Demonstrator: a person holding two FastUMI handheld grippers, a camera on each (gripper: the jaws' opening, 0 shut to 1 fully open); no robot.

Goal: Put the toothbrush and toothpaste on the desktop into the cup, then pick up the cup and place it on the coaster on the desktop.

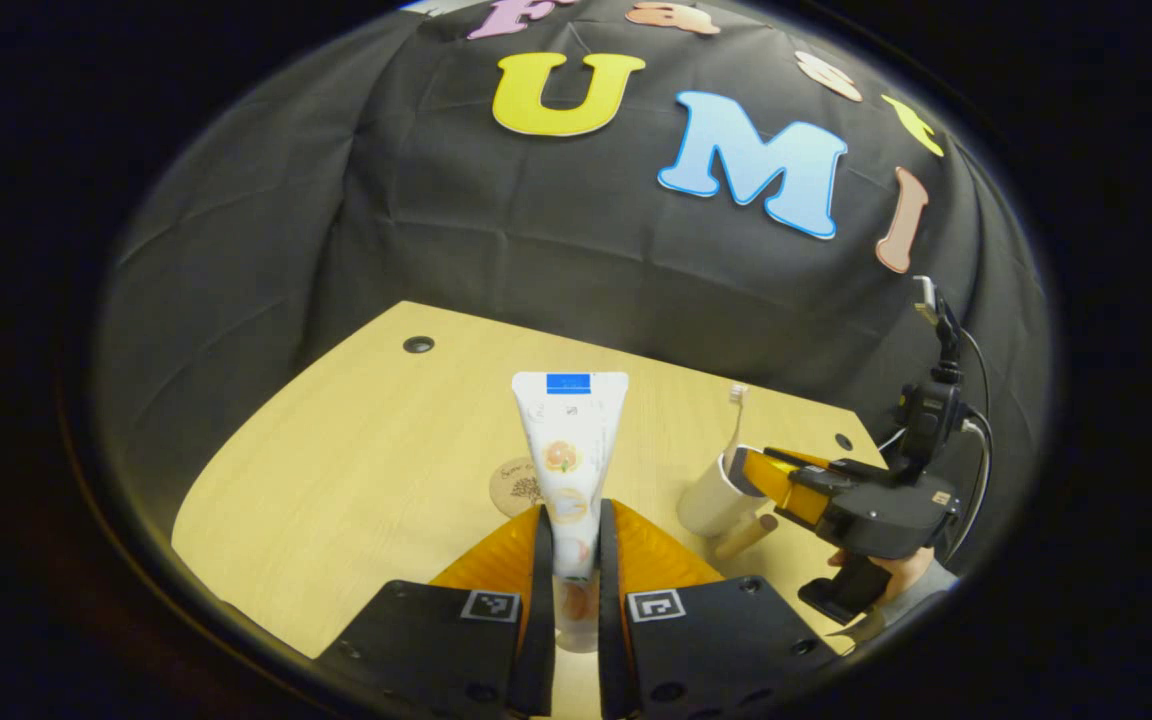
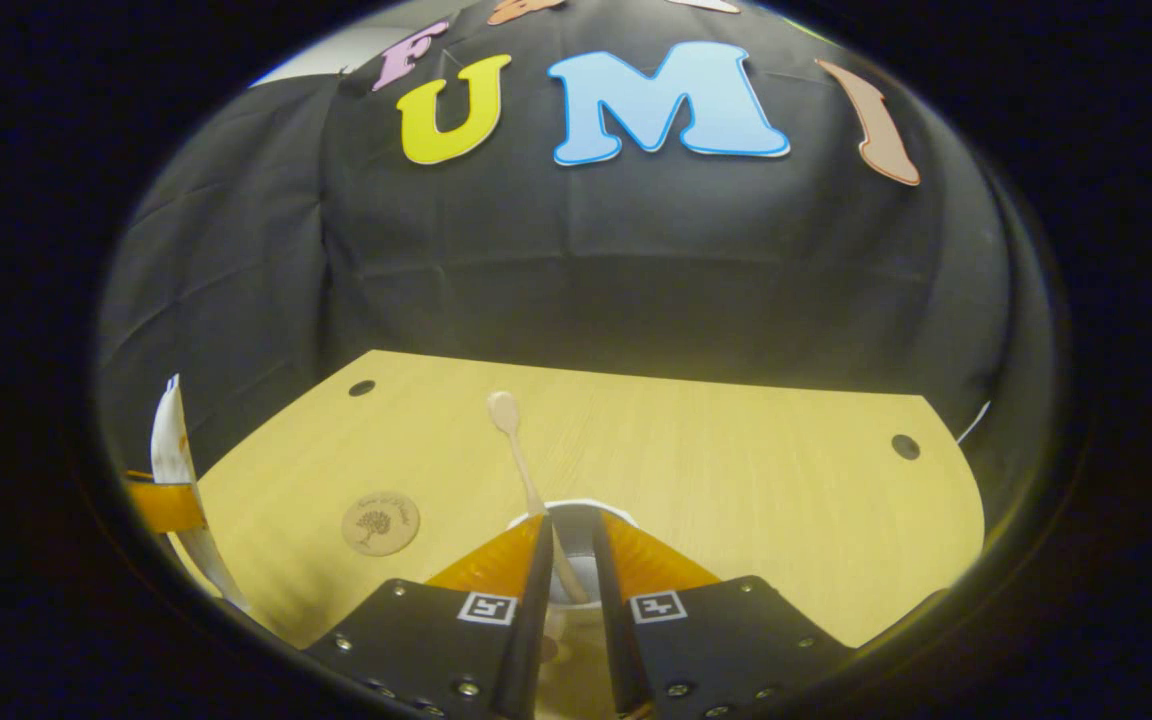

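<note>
Wooden desk (image 2: 736, 470), one, before black cloth wall. Toothpaste (image 1: 569, 450), one, upright, clenched in left tool (image 1: 573, 560); cap end hidden between fingers. Toothbrush (image 2: 521, 460), one, gripped by right tool (image 2: 566, 570), its lower end inside cup (image 1: 711, 498), one, rim partly hidden. Coaster (image 2: 381, 523), one, near left.

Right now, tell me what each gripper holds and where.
Left gripper clamps the toothpaste tube near its lower, cap end. Right gripper pinches the toothbrush handle, over the cup.
</note>
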